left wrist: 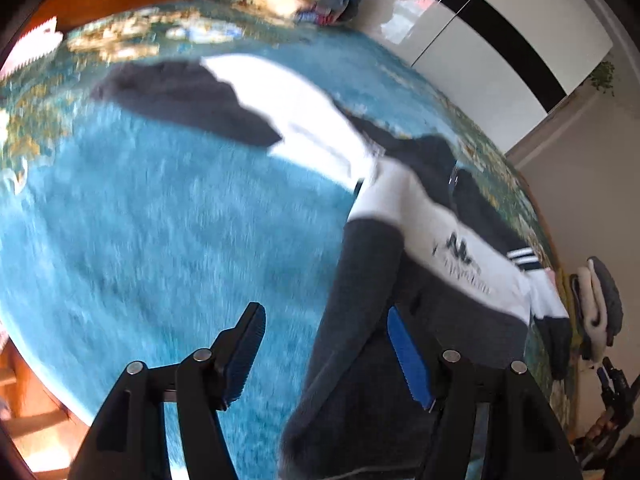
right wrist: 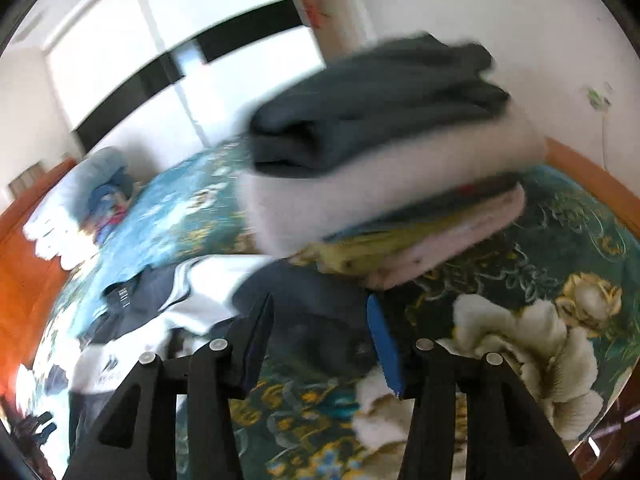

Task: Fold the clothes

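a stack of folded clothes (right wrist: pixel 384 152) already sits at the bed's (left wrist: pixel 140 240) edge, but the grey-and-white sweatshirt (left wrist: pixel 400 208) still lies spread out unfolded on it, with left claw (left wrist: pixel 326 354) and right claw (right wrist: pixel 320 344) both wide, holding nothing.

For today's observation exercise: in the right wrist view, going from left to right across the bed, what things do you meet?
Grey pillow by the wooden headboard → dark-and-white sweatshirt spread on the bedspread → stack of folded clothes → large cream flower print on the bedspread.
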{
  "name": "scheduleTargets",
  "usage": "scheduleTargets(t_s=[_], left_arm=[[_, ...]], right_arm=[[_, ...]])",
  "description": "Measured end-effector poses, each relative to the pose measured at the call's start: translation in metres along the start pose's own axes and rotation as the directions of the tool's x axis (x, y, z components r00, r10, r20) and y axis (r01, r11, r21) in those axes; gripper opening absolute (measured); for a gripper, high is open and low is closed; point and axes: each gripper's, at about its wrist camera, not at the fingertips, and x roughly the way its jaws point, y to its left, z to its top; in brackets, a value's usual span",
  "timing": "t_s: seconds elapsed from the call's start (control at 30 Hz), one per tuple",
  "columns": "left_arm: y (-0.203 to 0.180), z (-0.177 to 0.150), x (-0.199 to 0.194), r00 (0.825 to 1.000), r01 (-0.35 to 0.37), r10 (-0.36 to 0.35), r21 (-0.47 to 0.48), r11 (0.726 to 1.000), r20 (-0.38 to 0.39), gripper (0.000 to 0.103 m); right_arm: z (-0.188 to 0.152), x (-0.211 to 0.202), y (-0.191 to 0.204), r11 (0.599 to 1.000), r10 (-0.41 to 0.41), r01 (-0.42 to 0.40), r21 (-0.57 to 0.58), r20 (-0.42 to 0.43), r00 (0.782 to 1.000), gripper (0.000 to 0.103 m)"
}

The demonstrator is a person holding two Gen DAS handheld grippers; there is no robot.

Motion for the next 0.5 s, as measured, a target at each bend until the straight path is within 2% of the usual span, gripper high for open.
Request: scheduleTargets(t_s=[0.07, 0.1, 0.17, 0.23, 0.4, 0.43, 0.47, 0.5], left_arm=[[0.007, -0.011, 0.004, 1.000, 0.008, -0.008, -0.016, 1.000, -0.025, 0.068], [0.010, -0.016, 0.004, 0.999, 0.014, -0.015, -0.025, 1.000, -0.030, 0.068], [0.013, -0.023, 0.005, 0.998, 0.035, -0.037, -0.036, 0.999, -0.045, 0.068], [0.014, -0.032, 0.006, 0.995, 0.074, -0.076, -0.040, 0.996, -0.070, 0.068], [0.014, -0.049, 0.006, 0.984, 0.137, -0.142, -0.055, 0.989, -0.109, 0.066], [0.015, -0.051, 0.007, 0.982, 0.146, -0.153, -0.064, 0.987, -0.113, 0.066], [0.016, -0.053, 0.007, 0.980, 0.152, -0.160, -0.073, 0.986, -0.115, 0.065], [0.016, -0.055, 0.006, 0.981, 0.147, -0.155, -0.078, 0.986, -0.113, 0.055]], right_arm=[[-0.017, 0.002, 0.024, 0.994, 0.102, -0.104, -0.035, -0.057, 0.993, 0.050], [-0.029, 0.011, 0.040, 0.982, 0.178, -0.183, -0.035, -0.114, 0.977, 0.050], [-0.055, 0.033, 0.068, 0.946, 0.313, -0.324, -0.008, -0.227, 0.922, 0.050], [-0.083, 0.063, 0.098, 0.907, 0.403, -0.421, 0.025, -0.351, 0.846, 0.050], [-0.129, 0.113, 0.140, 0.857, 0.501, -0.494, 0.148, -0.468, 0.728, 0.050], [-0.134, 0.120, 0.145, 0.853, 0.509, -0.495, 0.167, -0.477, 0.716, 0.050], [-0.136, 0.125, 0.148, 0.854, 0.510, -0.488, 0.180, -0.481, 0.714, 0.050], [-0.139, 0.130, 0.152, 0.855, 0.509, -0.483, 0.189, -0.486, 0.710, 0.050]])
